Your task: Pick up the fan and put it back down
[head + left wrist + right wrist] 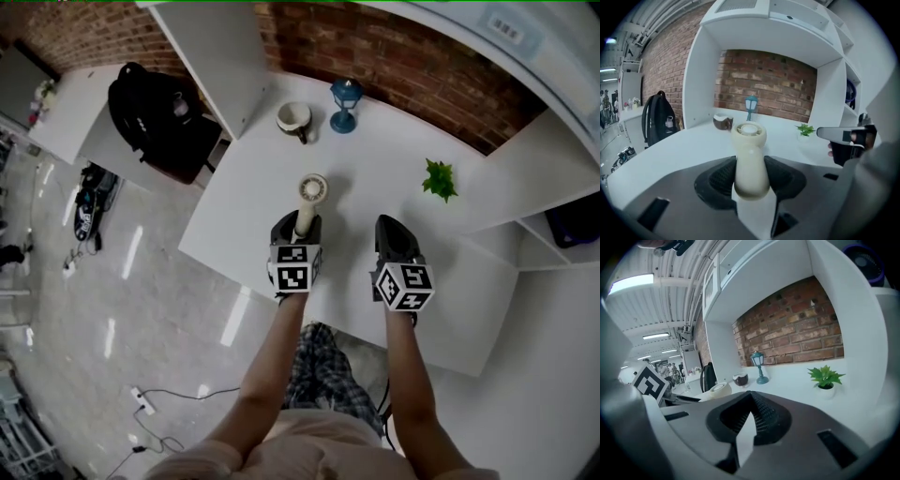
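A black backpack (pixel 150 117) sits far left; on the white table (pixel 375 155) a cup (pixel 294 118) and a blue lantern (pixel 344 103) stand beyond the fan (pixel 311 190). The left gripper (pixel 298 225) clamps the fan's cream handle, its base perhaps just off the table. The right gripper (pixel 751 395) hangs beside it, jaws pinched together on nothing, a small plant (pixel 439 178) further right.

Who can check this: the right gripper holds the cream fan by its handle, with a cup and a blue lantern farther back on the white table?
No: the left gripper, not the right, holds the cream fan by its handle; the left gripper view shows it. The cup and blue lantern are farther back on the white table.
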`<action>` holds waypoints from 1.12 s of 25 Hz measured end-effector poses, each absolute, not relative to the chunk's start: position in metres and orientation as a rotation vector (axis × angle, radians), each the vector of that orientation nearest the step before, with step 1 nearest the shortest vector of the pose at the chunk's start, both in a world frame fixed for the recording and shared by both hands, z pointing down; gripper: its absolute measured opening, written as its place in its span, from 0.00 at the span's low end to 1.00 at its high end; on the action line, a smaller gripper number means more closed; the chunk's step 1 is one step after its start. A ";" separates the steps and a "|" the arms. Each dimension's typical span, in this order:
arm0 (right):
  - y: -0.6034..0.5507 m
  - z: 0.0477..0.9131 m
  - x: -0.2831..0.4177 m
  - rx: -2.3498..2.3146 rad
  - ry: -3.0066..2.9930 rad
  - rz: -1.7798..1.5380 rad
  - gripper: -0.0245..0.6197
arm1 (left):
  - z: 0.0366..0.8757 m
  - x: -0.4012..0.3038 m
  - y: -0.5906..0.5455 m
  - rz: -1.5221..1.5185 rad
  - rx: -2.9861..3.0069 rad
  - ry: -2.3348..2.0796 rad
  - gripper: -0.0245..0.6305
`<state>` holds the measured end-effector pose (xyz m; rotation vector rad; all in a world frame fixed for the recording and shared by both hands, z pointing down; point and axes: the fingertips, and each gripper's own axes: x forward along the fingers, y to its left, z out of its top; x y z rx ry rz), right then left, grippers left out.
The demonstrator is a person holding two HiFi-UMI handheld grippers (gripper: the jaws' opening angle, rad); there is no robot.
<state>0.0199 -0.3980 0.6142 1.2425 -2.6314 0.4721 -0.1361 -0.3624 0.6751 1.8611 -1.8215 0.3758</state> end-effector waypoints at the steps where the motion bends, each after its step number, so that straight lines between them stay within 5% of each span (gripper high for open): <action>1: -0.398 0.620 0.020 1.238 -2.626 0.481 0.06 | 0.683 -0.134 -0.362 0.392 1.854 -1.808 0.35; 12: -0.396 0.638 0.023 1.228 -2.604 0.521 0.06 | 0.725 -0.126 -0.353 0.531 1.821 -1.685 0.35; 16: -0.397 0.636 0.025 1.243 -2.600 0.532 0.06 | 0.718 -0.126 -0.351 0.496 1.869 -1.659 0.59; 28: -0.396 0.613 0.041 1.315 -2.602 0.523 0.06 | 0.661 -0.141 -0.355 0.337 1.938 -1.750 0.62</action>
